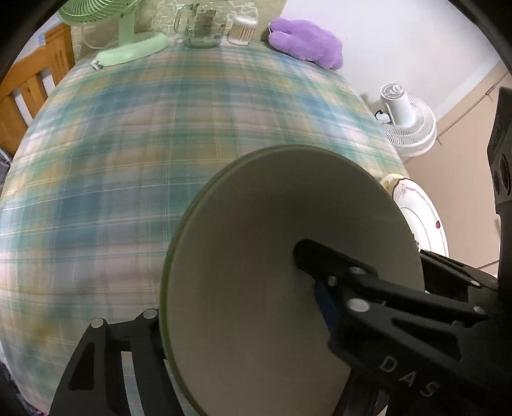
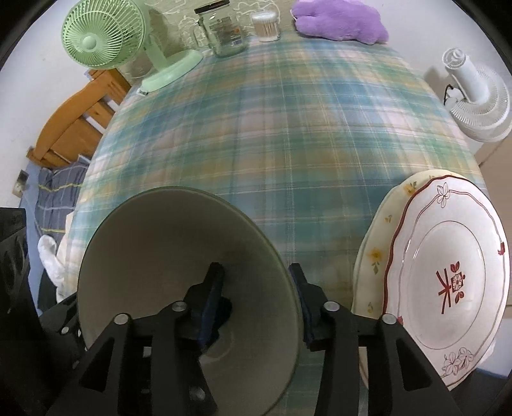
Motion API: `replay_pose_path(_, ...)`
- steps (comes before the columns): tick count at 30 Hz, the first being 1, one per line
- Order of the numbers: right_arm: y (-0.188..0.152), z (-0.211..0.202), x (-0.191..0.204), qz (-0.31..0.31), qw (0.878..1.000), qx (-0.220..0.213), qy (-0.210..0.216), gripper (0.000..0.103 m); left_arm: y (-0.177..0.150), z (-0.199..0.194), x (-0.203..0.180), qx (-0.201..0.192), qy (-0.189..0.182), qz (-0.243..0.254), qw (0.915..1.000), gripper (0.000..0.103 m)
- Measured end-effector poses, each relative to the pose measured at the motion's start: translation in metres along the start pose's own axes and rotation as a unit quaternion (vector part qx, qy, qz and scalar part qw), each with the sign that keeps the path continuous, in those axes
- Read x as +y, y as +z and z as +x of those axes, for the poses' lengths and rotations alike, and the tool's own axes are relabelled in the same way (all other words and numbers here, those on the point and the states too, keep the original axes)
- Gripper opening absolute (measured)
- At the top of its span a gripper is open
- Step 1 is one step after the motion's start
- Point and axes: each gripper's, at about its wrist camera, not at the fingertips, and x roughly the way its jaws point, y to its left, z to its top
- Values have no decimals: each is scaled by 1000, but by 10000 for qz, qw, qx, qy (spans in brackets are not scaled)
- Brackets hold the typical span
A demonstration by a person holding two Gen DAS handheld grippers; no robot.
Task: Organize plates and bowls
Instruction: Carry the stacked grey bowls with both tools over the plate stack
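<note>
Looking down along two hand-held grippers onto a bench [image 2: 288, 128] under a blue-green plaid cloth. At near centre, between both grippers: a pale bowl [image 2: 166, 240] with a green rim, mouth upward. Unclear whether resting on the cloth or lifted. At near right, beside the bowl and not touching it: a white plate [image 2: 448, 256] with red trim, stacked on a cream plate [image 2: 371, 256] with yellow flowers.

Right hand-held gripper [image 2: 256, 267]: jaws apart, straddling the bowl's right wall, one pad inside, the other just outside the rim, inner pad seemingly clear of the wall. No firm hold there, by the look of it.

Left hand-held gripper [image 1: 224, 281]: straddling the opposite, left wall of the same bowl, one finger deep inside against the inner surface, the other outside and partly hidden behind the rim. Cannot tell whether clamped or merely close.

Key relation for the coming move: bowl directly below both grippers, plate stack off to its right, nearer the right hand. Round bowl, so no long axis to line up, only a thin wall between the pads. Likely risk: tipping under a loose pinch on one wall.

Along the far edge, well apart: green fan [image 2: 102, 35], glass jar [image 2: 224, 32], tub of cotton swabs [image 2: 265, 27], purple plush [image 2: 339, 22].
</note>
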Motion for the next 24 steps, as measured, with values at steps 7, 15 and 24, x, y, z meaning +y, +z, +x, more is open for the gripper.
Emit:
replay_pose_path(7, -4, -3, 1, 116, 9998, -96, -100, 48, -4, -4, 0, -69, -82, 95, 9999, 73)
replay_pose_path(15, -14, -12, 9, 308, 9995, 24, -69, 48, -10, -13, 5, 136, -160, 64, 9998, 73)
replay_pose_path(24, -18, -38, 31, 484, 9984, -256, -120, 48, -8, -46, 11, -55, -212, 292, 9993, 73)
